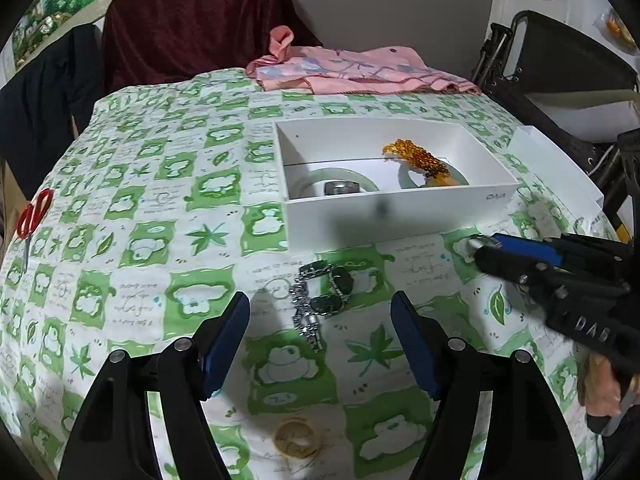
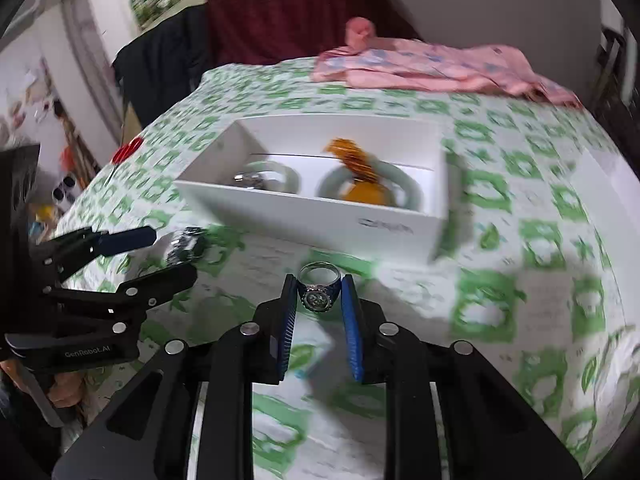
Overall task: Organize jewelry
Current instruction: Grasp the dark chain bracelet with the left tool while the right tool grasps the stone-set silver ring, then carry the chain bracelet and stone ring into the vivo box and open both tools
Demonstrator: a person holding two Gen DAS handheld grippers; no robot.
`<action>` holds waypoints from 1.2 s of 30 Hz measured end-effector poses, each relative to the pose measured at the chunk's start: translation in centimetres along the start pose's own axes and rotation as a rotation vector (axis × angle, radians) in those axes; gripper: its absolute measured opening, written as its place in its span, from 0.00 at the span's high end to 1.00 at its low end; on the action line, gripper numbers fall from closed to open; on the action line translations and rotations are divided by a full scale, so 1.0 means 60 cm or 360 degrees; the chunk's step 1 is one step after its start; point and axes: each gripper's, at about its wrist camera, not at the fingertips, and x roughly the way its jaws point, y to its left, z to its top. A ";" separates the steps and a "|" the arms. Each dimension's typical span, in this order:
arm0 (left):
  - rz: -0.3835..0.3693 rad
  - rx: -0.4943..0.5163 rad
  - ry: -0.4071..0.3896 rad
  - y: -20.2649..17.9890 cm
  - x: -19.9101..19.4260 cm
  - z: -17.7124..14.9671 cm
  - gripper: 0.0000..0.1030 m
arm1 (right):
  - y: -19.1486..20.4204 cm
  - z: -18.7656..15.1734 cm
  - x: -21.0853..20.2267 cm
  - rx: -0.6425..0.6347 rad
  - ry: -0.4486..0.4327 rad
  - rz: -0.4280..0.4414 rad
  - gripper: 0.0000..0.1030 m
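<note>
An open white box (image 1: 396, 216) (image 2: 320, 220) stands on the green-patterned cloth. It holds two pale jade bangles (image 1: 340, 178) (image 2: 280, 172), a silver ring (image 1: 340, 188) and an amber bead string (image 1: 416, 156) (image 2: 352, 156). A silver bracelet with dark stones (image 1: 320, 300) (image 2: 186, 244) lies in front of the box. My left gripper (image 1: 320, 312) is open around it, just above the cloth. My right gripper (image 2: 320, 288) is shut on a silver ring (image 2: 319, 292) (image 1: 476, 243) with a dark face, held right of the bracelet, near the box front.
A yellowish ring-shaped piece (image 1: 296, 438) lies on the cloth close to me. Red scissors (image 1: 32, 216) lie at the left edge. A pink cloth (image 1: 352, 70) lies behind the box. The white box lid (image 1: 560, 168) lies to its right.
</note>
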 end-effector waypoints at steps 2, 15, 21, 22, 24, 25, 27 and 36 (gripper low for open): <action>-0.0005 0.0016 0.0011 -0.005 0.007 0.005 0.31 | -0.012 -0.002 0.002 0.0046 0.0017 0.0006 0.79; -0.0020 -0.0051 0.0009 0.005 0.019 0.013 0.75 | 0.000 -0.006 0.007 0.0019 0.0030 0.0030 0.79; -0.0043 -0.0077 -0.0033 0.007 -0.002 -0.002 0.75 | 0.004 -0.009 0.007 0.0003 0.0024 0.0029 0.79; -0.0045 -0.0082 -0.0039 0.008 -0.004 -0.003 0.75 | 0.004 -0.008 0.007 0.0002 0.0024 0.0030 0.79; -0.0044 -0.0096 -0.0060 0.011 -0.012 -0.005 0.75 | 0.004 -0.008 0.006 0.0004 0.0024 0.0032 0.79; -0.0044 -0.0102 -0.0067 0.013 -0.013 -0.005 0.75 | 0.004 -0.008 0.006 0.0005 0.0022 0.0032 0.79; -0.0055 -0.0126 -0.0077 0.018 -0.017 -0.004 0.75 | 0.004 -0.008 0.001 0.0010 0.0003 0.0043 0.79; -0.0045 -0.0167 -0.0165 0.022 -0.047 0.010 0.75 | 0.001 -0.001 -0.037 0.0035 -0.0128 0.0092 0.79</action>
